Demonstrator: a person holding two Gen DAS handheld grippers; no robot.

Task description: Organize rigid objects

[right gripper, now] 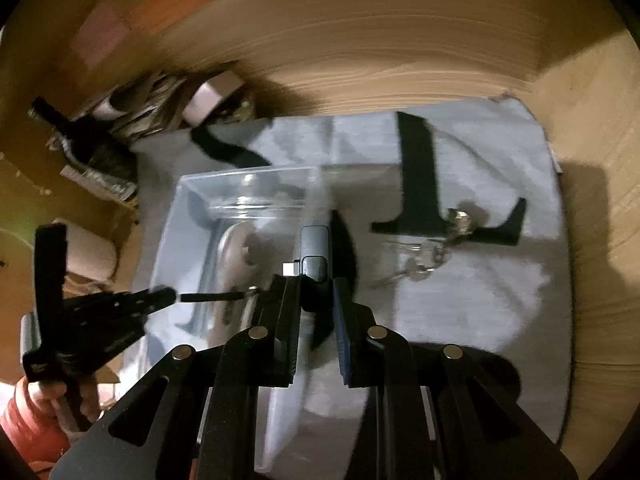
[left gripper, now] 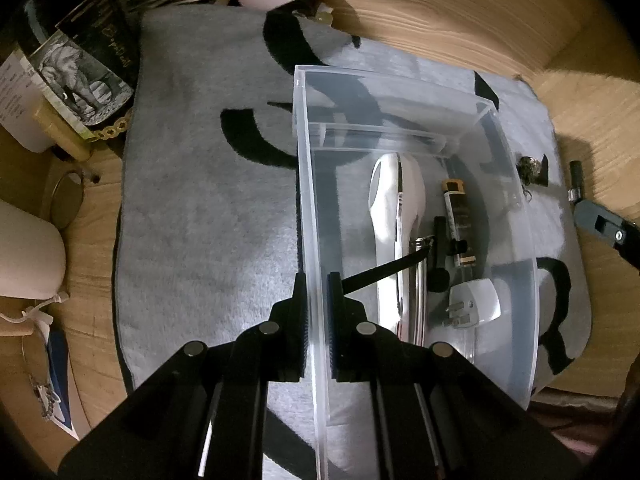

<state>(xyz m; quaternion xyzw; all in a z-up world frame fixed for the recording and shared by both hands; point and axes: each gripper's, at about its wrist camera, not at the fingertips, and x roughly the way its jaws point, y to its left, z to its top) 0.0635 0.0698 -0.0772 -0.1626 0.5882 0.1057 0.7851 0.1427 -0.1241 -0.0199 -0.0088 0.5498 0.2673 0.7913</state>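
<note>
- Left wrist view: the left tool (left gripper: 317, 312) is clamped on the wall of the clear bin (left gripper: 516, 216), which rests on the grey mat (left gripper: 208, 208); a slipping grip could tip it.
- Right wrist view: the right tool (right gripper: 316, 292) is closed on a grey USB stick (right gripper: 315, 252) above the bin's rim; the stick could be dropped outside.

A charger plug (left gripper: 476, 300) and battery (left gripper: 458, 224) lie in the bin (left gripper: 312, 208) on the mat (left gripper: 200, 220).

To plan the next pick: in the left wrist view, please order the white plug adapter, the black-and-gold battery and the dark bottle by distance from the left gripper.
1. White plug adapter: inside the clear plastic box, just right of the left gripper.
2. Black-and-gold battery: deeper in the box.
3. Dark bottle: far upper left, off the grey mat.
</note>
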